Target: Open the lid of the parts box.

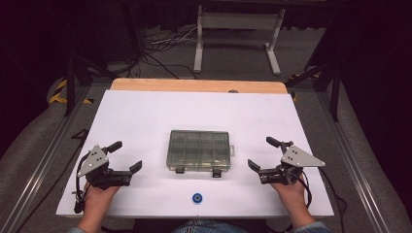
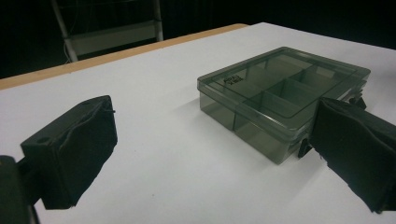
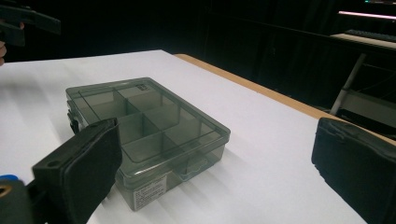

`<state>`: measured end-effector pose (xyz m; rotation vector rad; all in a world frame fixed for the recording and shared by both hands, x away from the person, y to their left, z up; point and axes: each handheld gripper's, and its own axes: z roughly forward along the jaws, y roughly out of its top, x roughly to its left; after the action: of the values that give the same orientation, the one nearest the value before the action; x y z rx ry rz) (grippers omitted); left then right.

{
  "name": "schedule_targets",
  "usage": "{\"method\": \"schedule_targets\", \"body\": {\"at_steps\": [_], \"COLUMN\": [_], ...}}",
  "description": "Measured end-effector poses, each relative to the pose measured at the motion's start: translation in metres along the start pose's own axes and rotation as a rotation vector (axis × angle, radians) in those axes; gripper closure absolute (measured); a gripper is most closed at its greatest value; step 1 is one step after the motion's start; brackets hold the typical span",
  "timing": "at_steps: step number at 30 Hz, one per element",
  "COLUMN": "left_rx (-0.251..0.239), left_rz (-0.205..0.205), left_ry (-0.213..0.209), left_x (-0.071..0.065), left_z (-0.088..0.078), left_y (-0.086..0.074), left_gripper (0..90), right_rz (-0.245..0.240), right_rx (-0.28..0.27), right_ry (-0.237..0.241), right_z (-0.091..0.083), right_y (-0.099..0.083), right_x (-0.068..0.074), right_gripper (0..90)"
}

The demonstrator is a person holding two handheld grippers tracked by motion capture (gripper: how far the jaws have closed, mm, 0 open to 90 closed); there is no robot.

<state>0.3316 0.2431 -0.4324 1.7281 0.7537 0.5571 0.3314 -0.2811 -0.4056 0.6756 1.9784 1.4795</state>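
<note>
Sat in the middle of the white table (image 1: 145, 111): a clear smoky compartment box (image 1: 198, 149), lid down, two dark latches (image 1: 217, 172) on its near edge, a small tab at its right side. Empty compartments as far as could be told through the lid. Lay nearer the person, just off the table's near edge and apart from the box: a small blue round piece (image 1: 197, 198).

Left gripper (image 1: 127, 156) held low at the left of the box, jaws spread wide with nothing between them; right gripper (image 1: 261, 154) mirrored at the right, likewise spread and empty. Both well apart from the box, pointing inward toward it.

Judged as a start, with the box likely to be opened or steadied. Likely troubles: a light plastic box on a smooth sheet could skid away if pushed from one side alone; a latch flicked too hard could tip or spin the box; thick padded jaws could miss the small latches or catch both at once. Blue piece, being round, could roll off the near edge if nudged by a forearm.
</note>
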Motion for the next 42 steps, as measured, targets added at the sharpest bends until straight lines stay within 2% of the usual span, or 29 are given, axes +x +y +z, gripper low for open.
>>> {"method": "schedule_targets", "body": {"at_steps": [9,23,26,29,33,42], "left_rx": [0.009,0.01,0.009,0.012,0.017,0.032], "left_rz": [0.016,0.007,0.001,0.015,0.028,0.031], "left_ry": [0.008,0.009,0.006,-0.002,-0.009,-0.03], "left_x": [0.0,0.0,-0.001,-0.003,-0.004,-0.007], "left_z": [0.001,0.001,0.003,0.007,0.013,0.025], "left_y": [0.0,0.001,0.001,0.003,0.006,0.01], "left_gripper": [2.0,2.8,2.7,2.7,2.6,2.6], "right_rz": [0.015,0.029,0.029,0.033,0.061,0.04], "right_rx": [0.007,0.021,0.023,0.02,0.013,0.015], "right_ry": [-0.005,-0.003,0.005,0.013,0.034,0.073], "right_z": [0.001,0.003,0.006,0.009,0.015,0.03], "right_y": [-0.001,-0.001,0.0,0.002,0.003,0.011], "right_x": [-0.001,-0.001,0.0,0.001,0.001,0.005], "right_gripper": [2.4,2.5,2.5,2.5,2.5,2.5]}}
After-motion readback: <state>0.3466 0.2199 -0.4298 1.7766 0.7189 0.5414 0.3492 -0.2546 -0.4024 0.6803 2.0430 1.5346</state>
